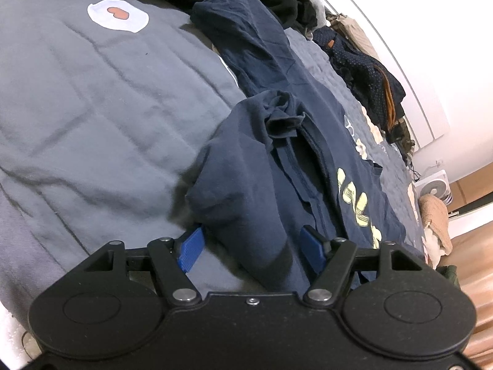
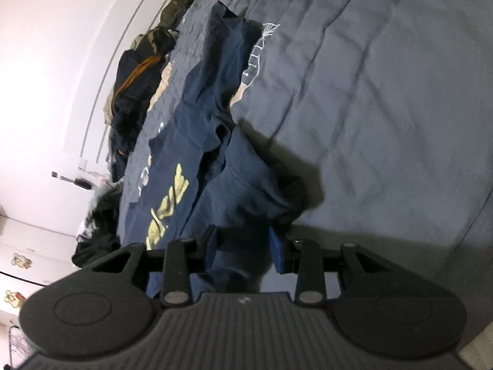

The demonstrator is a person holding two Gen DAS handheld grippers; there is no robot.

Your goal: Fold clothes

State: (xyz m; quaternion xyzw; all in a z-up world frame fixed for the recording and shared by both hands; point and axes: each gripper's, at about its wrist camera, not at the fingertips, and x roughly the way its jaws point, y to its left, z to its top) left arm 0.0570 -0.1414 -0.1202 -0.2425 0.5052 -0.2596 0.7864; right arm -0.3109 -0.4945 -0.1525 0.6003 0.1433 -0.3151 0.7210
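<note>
Both grippers, left (image 1: 251, 248) and right (image 2: 243, 248), I hold clamped on bunched navy cotton T-shirt (image 1: 246, 191), lifting its edge over the grey quilted bed (image 1: 92, 108) for folding.

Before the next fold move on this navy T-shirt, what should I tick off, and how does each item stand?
1. Navy T-shirt lies on the grey bedspread: ok.
2. Cloth between left gripper fingers: ok; pressed or not, cannot tell.
3. Cloth between right gripper fingers: ok; firmness, cannot tell.
4. Shirt lies flat: not ok, bunched at the collar.
5. Bedspread beside the shirt free for the fold: ok.
</note>
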